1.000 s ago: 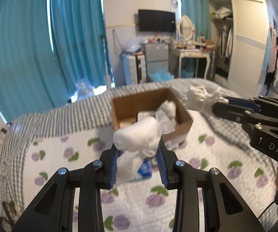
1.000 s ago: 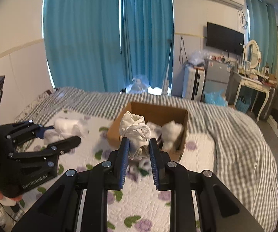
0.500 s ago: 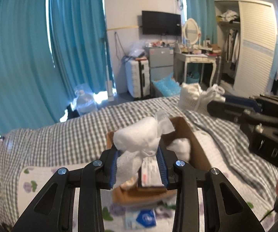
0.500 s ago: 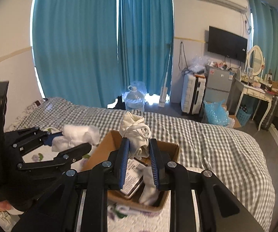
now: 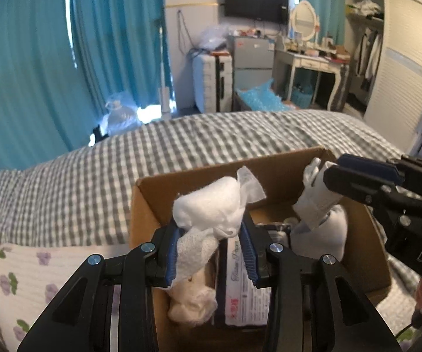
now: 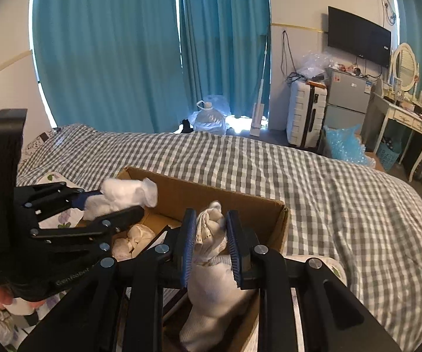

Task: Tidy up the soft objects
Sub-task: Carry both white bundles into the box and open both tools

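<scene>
Presently, the left gripper [image 5: 211, 243] pinches a white cloth bundle [image 5: 211, 214] and the right gripper [image 6: 209, 243] a rolled white garment [image 6: 211, 252] over the cardboard box [image 5: 269, 167]; a snagged release risks spilling cloth onto the checked bedspread [image 6: 328, 182].

Brown box [image 5: 354, 240]; white socks [image 5: 208, 217] and cream roll [image 6: 211, 228]; grey-white checked bedspread [image 6: 342, 193]; teal curtains [image 6: 108, 47]; blue-padded black fingers [image 5: 247, 252].
</scene>
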`<state>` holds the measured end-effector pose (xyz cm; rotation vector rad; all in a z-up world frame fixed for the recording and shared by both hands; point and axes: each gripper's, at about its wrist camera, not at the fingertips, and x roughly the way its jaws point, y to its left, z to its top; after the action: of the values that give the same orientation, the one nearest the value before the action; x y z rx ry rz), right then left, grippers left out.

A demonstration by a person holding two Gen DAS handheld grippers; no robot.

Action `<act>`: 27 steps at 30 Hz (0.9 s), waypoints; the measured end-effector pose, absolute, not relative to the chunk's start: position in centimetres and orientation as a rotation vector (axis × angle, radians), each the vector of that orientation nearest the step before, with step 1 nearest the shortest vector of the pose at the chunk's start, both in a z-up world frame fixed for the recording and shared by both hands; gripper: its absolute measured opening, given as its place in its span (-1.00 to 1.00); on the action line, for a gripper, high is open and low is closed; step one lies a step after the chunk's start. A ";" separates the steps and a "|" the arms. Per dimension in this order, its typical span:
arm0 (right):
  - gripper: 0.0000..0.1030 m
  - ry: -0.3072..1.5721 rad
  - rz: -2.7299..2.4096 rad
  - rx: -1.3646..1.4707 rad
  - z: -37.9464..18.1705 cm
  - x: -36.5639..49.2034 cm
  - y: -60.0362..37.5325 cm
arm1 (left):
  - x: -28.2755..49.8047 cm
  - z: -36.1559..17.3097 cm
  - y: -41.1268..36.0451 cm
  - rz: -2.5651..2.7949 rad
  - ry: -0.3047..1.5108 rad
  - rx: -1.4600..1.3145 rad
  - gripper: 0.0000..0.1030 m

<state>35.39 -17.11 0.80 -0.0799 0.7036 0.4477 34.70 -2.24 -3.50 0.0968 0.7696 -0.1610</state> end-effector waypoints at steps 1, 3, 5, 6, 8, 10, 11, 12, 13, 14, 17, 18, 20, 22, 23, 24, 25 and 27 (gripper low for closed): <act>-0.58 0.700 0.445 -0.074 0.7 35.5 -17.2 | 34.8 -3.5 -2.4 -0.160 0.764 0.109 -0.26; -0.57 0.692 0.423 -0.068 0.6 35.6 -17.3 | 35.0 -3.5 -2.6 -0.139 0.751 0.127 0.26; -0.17 0.693 0.404 -0.066 0.7 35.7 -17.4 | 34.7 -3.1 -2.5 -0.114 0.720 0.123 0.43; -0.03 0.686 0.391 -0.063 1.0 35.6 -17.6 | 34.5 -2.8 -2.4 -0.111 0.712 0.121 0.43; 0.08 0.667 0.375 -0.050 1.7 35.2 -18.1 | 34.4 -2.1 -2.1 -0.092 0.711 0.125 0.43; 0.08 0.661 0.369 -0.043 2.9 34.5 -18.5 | 33.8 -1.0 -2.0 -0.078 0.701 0.129 0.43; 0.08 0.651 0.359 -0.048 3.7 33.9 -18.6 | 33.3 -0.5 -1.9 -0.073 0.695 0.131 0.43; 0.08 0.640 0.351 -0.058 4.6 33.3 -18.7 | 32.8 0.2 -1.8 -0.069 0.686 0.134 0.43; 0.08 0.631 0.348 -0.066 5.6 32.7 -18.8 | 31.9 1.2 -1.7 -0.065 0.672 0.138 0.43; 0.09 0.619 0.348 -0.072 6.7 31.8 -18.9 | 31.1 2.2 -1.6 -0.060 0.659 0.143 0.43; 0.12 0.571 0.333 -0.100 10.9 28.7 -18.9 | 27.8 6.2 -1.0 -0.049 0.598 0.148 0.43; 0.15 0.554 0.334 -0.104 12.1 27.8 -18.9 | 26.8 7.4 -0.8 -0.051 0.577 0.145 0.44; 0.28 0.520 0.338 -0.109 14.8 25.6 -18.9 | 23.9 10.7 -0.4 -0.046 0.516 0.143 0.44; 0.43 0.482 0.341 -0.115 17.7 22.8 -18.7 | 21.5 13.2 -0.2 -0.040 0.468 0.143 0.44; 0.57 0.463 0.335 -0.118 18.9 21.4 -18.6 | 20.2 14.4 -0.1 -0.037 0.443 0.144 0.47; 0.64 0.448 0.327 -0.119 19.8 20.3 -18.6 | 18.6 15.8 -0.1 -0.035 0.416 0.151 0.60; 0.76 0.432 0.320 -0.118 20.7 19.0 -18.5 | 17.4 16.5 -0.3 -0.030 0.393 0.157 0.65; 0.80 0.395 0.326 -0.111 22.3 16.3 -18.4 | 15.2 17.9 -0.4 -0.024 0.352 0.173 0.65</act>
<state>16.27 -18.36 22.35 -0.1112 0.3954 0.3264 15.19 -0.40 17.86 0.1733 0.3524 -0.0241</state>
